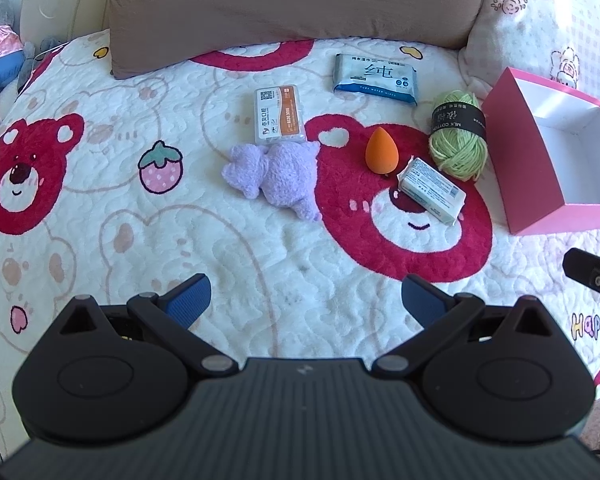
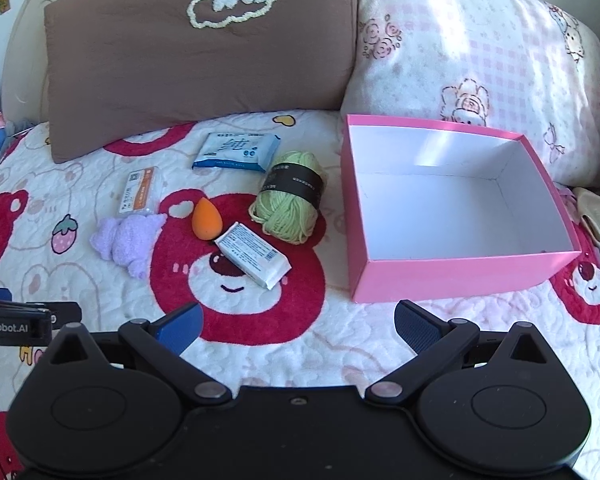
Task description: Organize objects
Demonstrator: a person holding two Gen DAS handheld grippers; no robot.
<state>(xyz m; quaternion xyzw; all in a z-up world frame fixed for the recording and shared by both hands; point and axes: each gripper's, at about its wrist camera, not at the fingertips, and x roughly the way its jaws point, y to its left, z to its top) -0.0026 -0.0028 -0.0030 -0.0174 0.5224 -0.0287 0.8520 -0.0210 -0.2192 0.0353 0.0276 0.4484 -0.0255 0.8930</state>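
Hovering over the bed, we hold both the left gripper (image 1: 306,300) and right gripper (image 2: 298,326) released; the soap (image 2: 253,255) could slip beside the box (image 2: 456,276).

Both wrist cameras look down over the bedspread (image 1: 300,248) toward the pillows, sharing the pink box (image 2: 452,276).

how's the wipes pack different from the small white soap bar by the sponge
The wipes pack is blue and white, larger and flat; the soap bar is white, smaller and blockier. The wipes pack lies far back near the brown pillow, apart from other things; the soap bar lies nearer, beside the orange sponge. Both are wrapped and outside the pink box.
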